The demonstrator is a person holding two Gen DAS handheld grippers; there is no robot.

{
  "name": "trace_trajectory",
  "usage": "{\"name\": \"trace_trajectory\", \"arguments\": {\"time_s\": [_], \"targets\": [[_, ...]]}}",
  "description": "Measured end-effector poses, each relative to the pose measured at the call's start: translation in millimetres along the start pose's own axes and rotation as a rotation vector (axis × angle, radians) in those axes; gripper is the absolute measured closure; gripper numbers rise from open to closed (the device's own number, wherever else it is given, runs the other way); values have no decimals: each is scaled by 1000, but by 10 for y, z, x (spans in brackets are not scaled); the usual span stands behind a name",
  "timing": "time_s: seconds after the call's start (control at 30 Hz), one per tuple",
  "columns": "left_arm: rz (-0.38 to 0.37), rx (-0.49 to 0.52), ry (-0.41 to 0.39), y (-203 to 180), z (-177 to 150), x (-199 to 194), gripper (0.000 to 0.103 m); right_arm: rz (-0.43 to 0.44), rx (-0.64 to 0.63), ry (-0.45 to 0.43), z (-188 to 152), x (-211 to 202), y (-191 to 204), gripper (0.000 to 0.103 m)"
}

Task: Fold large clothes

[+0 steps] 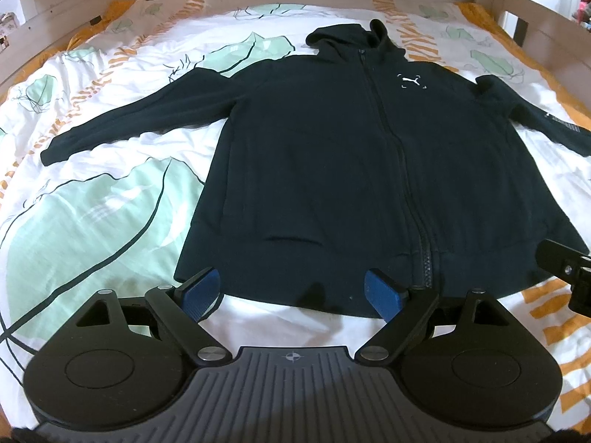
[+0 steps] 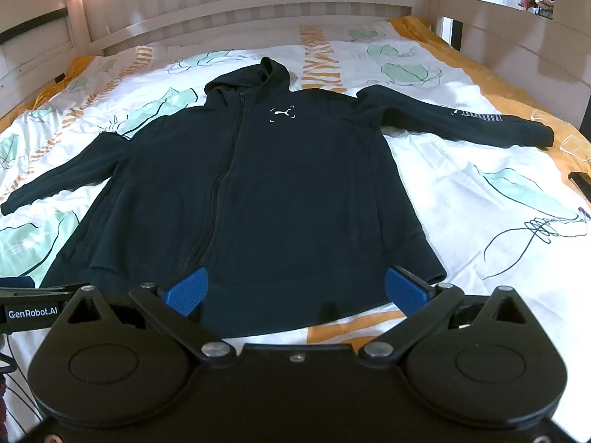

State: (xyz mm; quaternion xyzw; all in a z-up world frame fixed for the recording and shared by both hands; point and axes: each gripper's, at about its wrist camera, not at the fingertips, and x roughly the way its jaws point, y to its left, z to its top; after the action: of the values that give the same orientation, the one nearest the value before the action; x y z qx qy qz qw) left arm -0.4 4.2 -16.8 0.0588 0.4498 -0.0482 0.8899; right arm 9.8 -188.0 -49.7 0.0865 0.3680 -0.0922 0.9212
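A dark navy zip hoodie lies flat and face up on the bed, sleeves spread to both sides, hood at the far end; it also shows in the right wrist view. My left gripper is open and empty, its blue pads over the left part of the hem. My right gripper is open and empty over the right part of the hem. The right gripper's body shows at the right edge of the left wrist view.
The bed has a white cover with green leaf and orange prints. A wooden slatted headboard and side rails enclose the bed. A small dark object lies at the bed's right edge.
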Motion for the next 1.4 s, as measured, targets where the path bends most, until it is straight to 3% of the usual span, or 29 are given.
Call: {"name": "trace_trajectory", "arguments": {"time_s": [0.37, 0.73, 1.07, 1.27, 1.4], "targets": [[-15, -5, 11, 24, 35, 55, 17, 16, 9, -1, 58, 62, -4, 1], [-5, -25, -118, 285, 330, 62, 17, 45, 10, -129, 326, 69, 51, 1], [-25, -120, -218, 855, 708, 314, 17, 102, 2, -166, 612, 389, 196, 1], [-22, -189, -198, 1398, 979, 659, 17, 155, -12, -133, 752, 718, 350, 1], [37, -219, -192, 1742, 1129, 890, 17, 180, -18, -97, 833, 989, 479, 1]]}}
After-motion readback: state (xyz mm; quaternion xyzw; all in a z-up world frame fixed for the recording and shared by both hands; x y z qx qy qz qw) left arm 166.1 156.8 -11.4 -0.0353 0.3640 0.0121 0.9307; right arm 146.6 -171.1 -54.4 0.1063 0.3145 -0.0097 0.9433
